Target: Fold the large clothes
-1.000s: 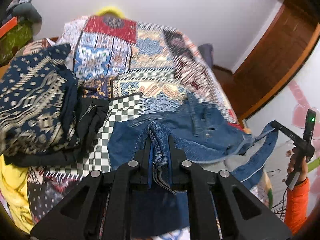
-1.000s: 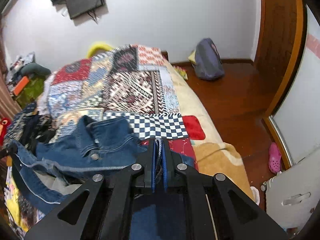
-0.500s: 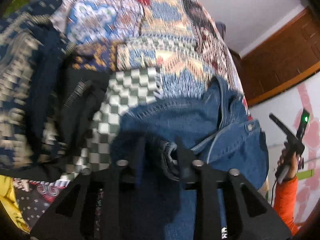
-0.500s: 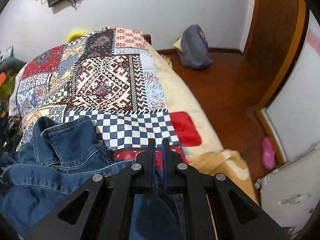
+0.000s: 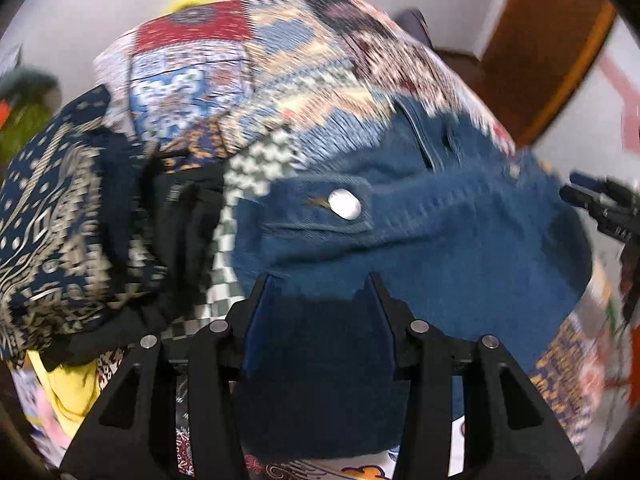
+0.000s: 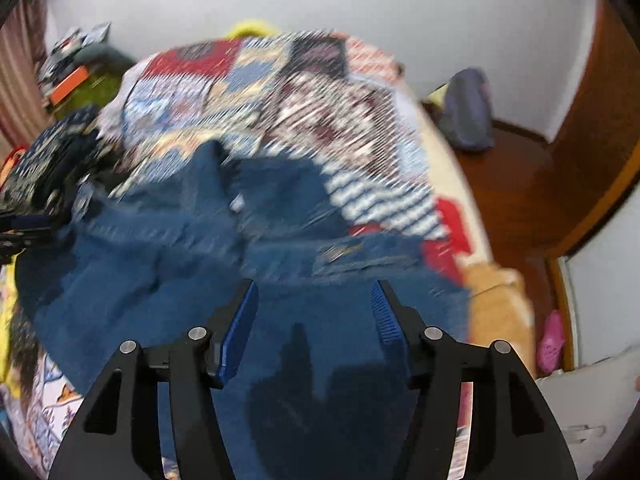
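Observation:
A pair of blue denim jeans (image 5: 440, 216) lies spread on the patchwork bedspread (image 5: 248, 64), its waistband with a metal button (image 5: 344, 205) facing me. My left gripper (image 5: 320, 280) is open and empty just above the denim. The jeans also show in the right wrist view (image 6: 192, 248), where my right gripper (image 6: 314, 288) is open and empty over their near part. The right gripper also shows at the right edge of the left wrist view (image 5: 600, 204). Both views are blurred.
A pile of dark patterned and black clothes (image 5: 60, 200) lies left of the jeans, with a yellow garment (image 5: 68, 384) below it. Right of the bed are a wooden floor (image 6: 532, 184), a grey bag (image 6: 468, 112) and a pink shoe (image 6: 552, 340).
Both grippers have opened and let go of the jeans. The denim now lies spread flat on the bed, and both cameras have moved quickly.

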Demonstrator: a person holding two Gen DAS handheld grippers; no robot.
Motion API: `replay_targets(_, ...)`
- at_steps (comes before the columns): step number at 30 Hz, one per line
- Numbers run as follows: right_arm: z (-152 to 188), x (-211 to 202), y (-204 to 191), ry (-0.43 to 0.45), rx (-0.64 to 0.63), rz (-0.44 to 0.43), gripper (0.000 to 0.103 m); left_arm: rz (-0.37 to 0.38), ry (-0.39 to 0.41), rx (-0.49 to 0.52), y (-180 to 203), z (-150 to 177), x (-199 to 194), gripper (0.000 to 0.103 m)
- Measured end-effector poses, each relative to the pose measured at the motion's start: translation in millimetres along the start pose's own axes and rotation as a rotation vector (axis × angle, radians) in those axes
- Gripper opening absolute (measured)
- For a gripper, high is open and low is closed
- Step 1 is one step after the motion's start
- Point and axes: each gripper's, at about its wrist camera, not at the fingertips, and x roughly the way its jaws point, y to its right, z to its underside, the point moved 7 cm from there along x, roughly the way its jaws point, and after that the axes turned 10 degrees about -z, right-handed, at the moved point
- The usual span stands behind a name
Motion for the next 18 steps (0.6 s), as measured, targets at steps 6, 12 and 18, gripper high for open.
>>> replay_targets(6, 15.5, 58.7, -24.5, -0.15, 0.002, -0.067, 0.055, -0.066, -0.075, 0.036, 13.4, -5.5, 47.2, 0.045)
replay_targets(12, 1.4, 95.6, -5.2, -0.155, 0.118, -0.076, 0.062, -0.075, -0.117, -0.09, -20.7, -25.0, 77.7, 0.034)
replay_targets(18, -3.2, 85.2, -1.8, -0.142, 0.158, -0.058, 0.062, -0.081, -0.074, -0.111, -20.1, -19.0, 62.6, 0.034)
